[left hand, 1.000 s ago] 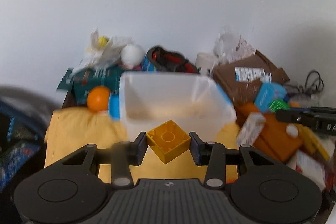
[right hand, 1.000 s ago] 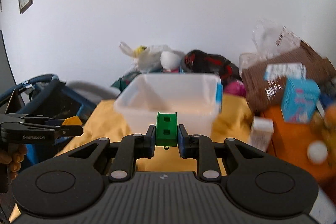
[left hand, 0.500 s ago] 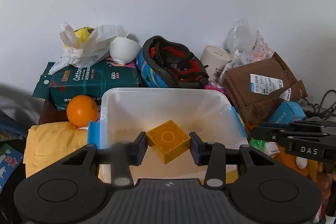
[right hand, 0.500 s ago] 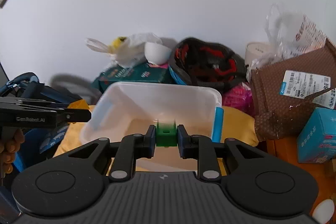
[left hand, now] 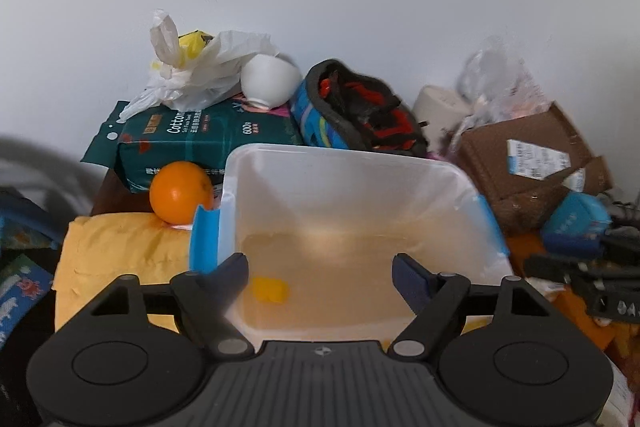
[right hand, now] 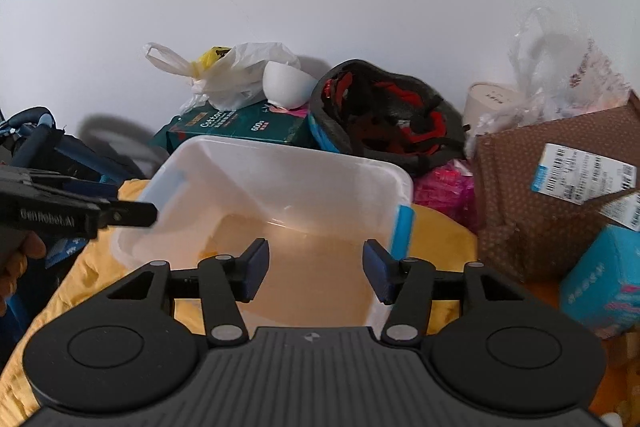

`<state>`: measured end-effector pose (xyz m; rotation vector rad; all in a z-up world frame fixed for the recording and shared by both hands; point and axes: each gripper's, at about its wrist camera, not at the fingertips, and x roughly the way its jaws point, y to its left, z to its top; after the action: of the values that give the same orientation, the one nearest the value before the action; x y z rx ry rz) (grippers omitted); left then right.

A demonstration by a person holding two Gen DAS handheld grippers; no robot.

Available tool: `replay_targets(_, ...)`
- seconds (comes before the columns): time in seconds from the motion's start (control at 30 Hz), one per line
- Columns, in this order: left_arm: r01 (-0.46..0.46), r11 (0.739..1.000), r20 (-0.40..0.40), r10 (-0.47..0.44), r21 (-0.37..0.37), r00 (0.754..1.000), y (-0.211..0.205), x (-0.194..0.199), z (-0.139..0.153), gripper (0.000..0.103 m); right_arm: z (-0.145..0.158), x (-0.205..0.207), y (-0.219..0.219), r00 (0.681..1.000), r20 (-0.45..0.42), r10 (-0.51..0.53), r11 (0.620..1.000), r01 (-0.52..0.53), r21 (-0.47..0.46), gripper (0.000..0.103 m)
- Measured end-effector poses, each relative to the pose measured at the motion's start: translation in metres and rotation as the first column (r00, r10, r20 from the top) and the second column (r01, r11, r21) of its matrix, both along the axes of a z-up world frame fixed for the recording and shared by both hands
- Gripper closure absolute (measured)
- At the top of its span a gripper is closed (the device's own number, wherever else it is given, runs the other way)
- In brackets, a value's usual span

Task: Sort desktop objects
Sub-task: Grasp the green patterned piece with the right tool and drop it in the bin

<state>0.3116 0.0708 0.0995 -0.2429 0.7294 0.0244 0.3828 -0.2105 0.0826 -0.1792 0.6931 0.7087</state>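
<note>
White wall behind cluttered worktop. I see left tool [left hand: 320, 273] spread wide, gripping nothing, at lower centre over clear bin [left hand: 344, 167]. Yellow block [left hand: 270, 289] blurred inside bin, lower left. Right tool [right hand: 315, 267] also spread, gripping nothing. Orange [left hand: 181, 192] touches bin's left side.
</note>
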Motion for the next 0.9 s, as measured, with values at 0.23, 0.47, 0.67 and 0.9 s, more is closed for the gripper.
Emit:
replay_targets(0.23, -0.039, 0.996, 0.077, 0.033, 0.075, 0.997, -0.003, -0.075, -0.02, 0.021, -0.084, -0.057, -0.043, 0.997, -0.055, -0.047, 0.997, 0.044, -0.061, 0.044)
replay_targets(0.47, -0.055, 0.996, 0.044, 0.051, 0.077, 0.998, -0.008, -0.11, -0.037, 0.021, -0.153, -0.038, -0.024, 0.986, -0.104, -0.131, 0.983, 0.116, -0.141, 0.056)
replay_targets(0.67, -0.063, 0.996, 0.051, 0.059, 0.07, 0.997, -0.004, -0.113, -0.035, 0.021, -0.164, -0.031, -0.02, 0.978, -0.146, -0.147, 0.983, 0.128, -0.13, 0.08)
replay_targets(0.9, -0.063, 0.997, 0.09, 0.058, 0.053, 0.994, 0.002, -0.1, -0.019, 0.021, -0.07, -0.06, -0.031, 0.997, -0.07, -0.037, 0.997, 0.042, 0.065, 0.08)
